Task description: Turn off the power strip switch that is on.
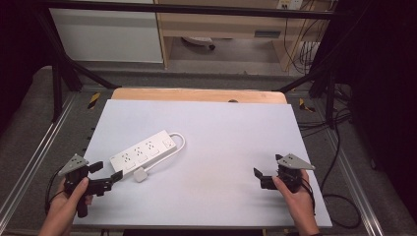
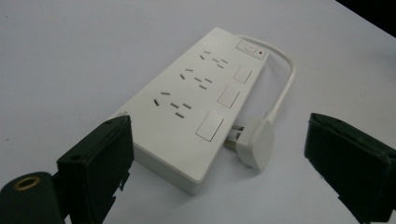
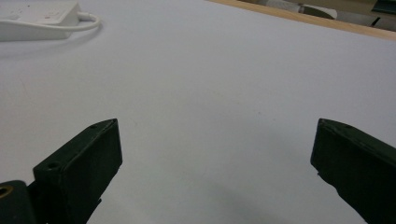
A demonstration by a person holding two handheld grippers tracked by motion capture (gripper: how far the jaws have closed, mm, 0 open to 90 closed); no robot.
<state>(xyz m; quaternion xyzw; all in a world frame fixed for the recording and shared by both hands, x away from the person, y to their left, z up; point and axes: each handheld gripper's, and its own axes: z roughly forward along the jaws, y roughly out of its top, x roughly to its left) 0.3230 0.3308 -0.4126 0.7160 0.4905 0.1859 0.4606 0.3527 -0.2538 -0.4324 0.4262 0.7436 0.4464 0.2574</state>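
The white power strip point(image 1: 142, 153) lies flat on the surface point(image 1: 221, 147), left of centre, its plug point(image 1: 140, 174) beside it; the left gripper point(image 1: 108, 173) sits just beside it, jaws released; the right gripper point(image 1: 263, 169) is well apart, jaws also released

White tabletop point(image 1: 221, 147), wooden edge point(image 1: 196, 94), grey floor point(image 1: 236, 51), black frame point(image 1: 56, 73)

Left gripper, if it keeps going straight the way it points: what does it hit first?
Likely the near end of the power strip, or its plug lying just right of it. The left gripper is open; depth is unclear.
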